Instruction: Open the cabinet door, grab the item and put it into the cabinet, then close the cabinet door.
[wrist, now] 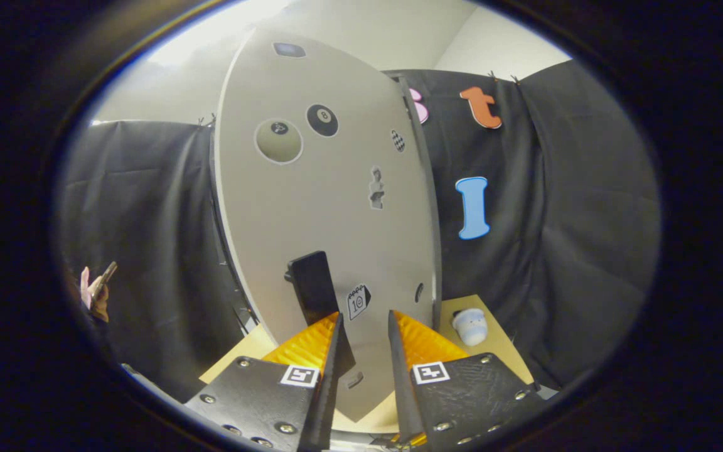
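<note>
The cabinet door, pale grey with several stickers, stands close in front of me. Its black vertical handle is low on the door, just ahead of my left finger, and its lower end passes behind that fingertip. My gripper is open; the gap between the fingers faces bare door just right of the handle and neither finger presses on anything. The item, a small white and pale blue object, sits on the wooden tabletop to the right of the cabinet, beyond my right finger.
The cabinet's dark side edge runs along the door's right. Black cloth walls close in on both sides. At the far left a person's hand holds a small flat object.
</note>
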